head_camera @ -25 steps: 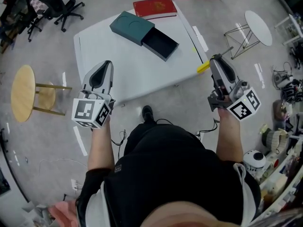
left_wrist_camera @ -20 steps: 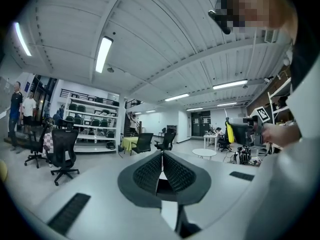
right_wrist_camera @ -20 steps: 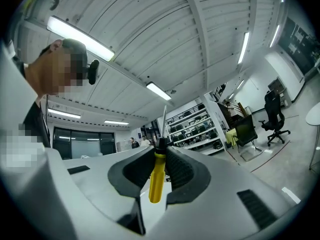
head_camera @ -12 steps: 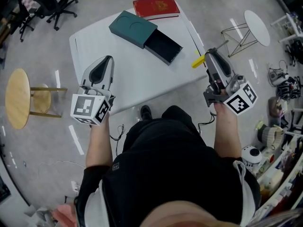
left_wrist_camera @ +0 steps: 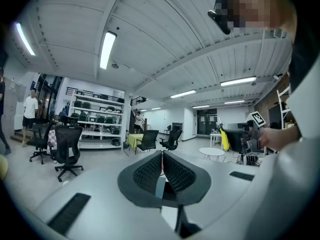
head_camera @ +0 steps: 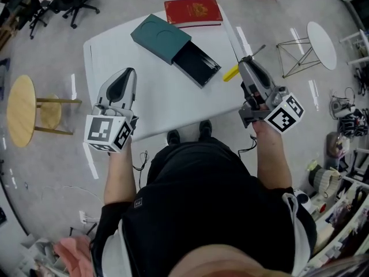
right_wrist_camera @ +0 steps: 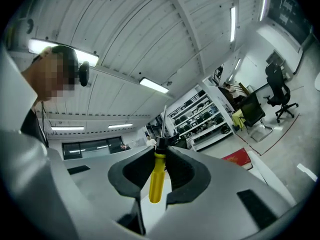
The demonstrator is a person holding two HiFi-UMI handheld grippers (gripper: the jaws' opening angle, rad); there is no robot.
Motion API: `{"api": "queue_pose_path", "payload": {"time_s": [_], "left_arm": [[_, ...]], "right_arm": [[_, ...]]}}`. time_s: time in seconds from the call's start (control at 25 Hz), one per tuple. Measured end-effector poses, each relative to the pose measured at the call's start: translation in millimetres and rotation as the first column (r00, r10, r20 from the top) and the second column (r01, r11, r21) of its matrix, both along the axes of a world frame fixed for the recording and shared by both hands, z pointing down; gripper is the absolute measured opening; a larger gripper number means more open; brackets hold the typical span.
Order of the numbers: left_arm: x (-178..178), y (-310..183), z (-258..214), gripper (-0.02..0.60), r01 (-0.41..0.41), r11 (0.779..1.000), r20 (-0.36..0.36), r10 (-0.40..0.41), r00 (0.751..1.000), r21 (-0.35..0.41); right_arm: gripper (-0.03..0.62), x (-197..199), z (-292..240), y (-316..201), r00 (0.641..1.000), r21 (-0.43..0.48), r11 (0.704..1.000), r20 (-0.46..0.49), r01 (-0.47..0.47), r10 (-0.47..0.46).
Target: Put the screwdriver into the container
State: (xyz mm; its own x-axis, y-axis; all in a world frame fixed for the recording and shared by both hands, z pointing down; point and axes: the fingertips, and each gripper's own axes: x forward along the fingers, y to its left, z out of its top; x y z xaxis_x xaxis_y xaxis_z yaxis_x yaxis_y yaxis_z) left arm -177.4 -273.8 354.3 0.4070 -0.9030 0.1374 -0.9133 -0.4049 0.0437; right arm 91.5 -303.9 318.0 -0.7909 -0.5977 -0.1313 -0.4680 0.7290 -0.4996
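Two claws are held forward on outstretched forearms at the near side of the white surface point(head_camera: 144, 100). The left claw point(head_camera: 130, 72) is raised over the near left part, jaws pressed together with nothing between them. The right claw point(head_camera: 245, 60) is tipped upward at the right edge and clamped on the yellow-handled screwdriver point(head_camera: 230, 73). The handle is turned toward the dark teal box container point(head_camera: 161, 36), whose drawer is slid open. The screwdriver is held near the drawer but apart from it.
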Motion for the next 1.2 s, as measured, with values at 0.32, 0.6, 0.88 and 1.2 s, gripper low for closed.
{"api": "queue_pose_path", "payload": {"time_s": [0.32, 0.6, 0.88, 1.2], "left_arm": [[36.3, -16.9, -2.1, 0.023, 0.109, 0.994, 0.044, -0.108, 0.993, -0.025], [43.8, -28.4, 10.5, 0.021, 0.169, 0.984, 0.066, -0.166, 0.984, -0.051], [12.4, -37.1, 15.9, 0.021, 0.166, 0.985, 0.069, -0.163, 0.984, -0.039], [-9.8, -48.5, 32.4, 0.021, 0.130, 0.990, 0.033, -0.128, 0.991, -0.053]], "right_arm": [[0.084, 10.1, 30.7, -54.0, 0.990, -0.068, 0.987, 0.011, 0.143, -0.142], [0.084, -10.6, 64.2, -82.1, 0.969, -0.132, 0.961, -0.026, 0.242, -0.248], [0.084, -49.3, 109.0, -94.8, 0.952, -0.222, 0.951, -0.169, 0.214, -0.254], [0.084, -76.5, 165.8, -104.3, 0.923, -0.324, 0.929, -0.271, 0.180, -0.274]]}}
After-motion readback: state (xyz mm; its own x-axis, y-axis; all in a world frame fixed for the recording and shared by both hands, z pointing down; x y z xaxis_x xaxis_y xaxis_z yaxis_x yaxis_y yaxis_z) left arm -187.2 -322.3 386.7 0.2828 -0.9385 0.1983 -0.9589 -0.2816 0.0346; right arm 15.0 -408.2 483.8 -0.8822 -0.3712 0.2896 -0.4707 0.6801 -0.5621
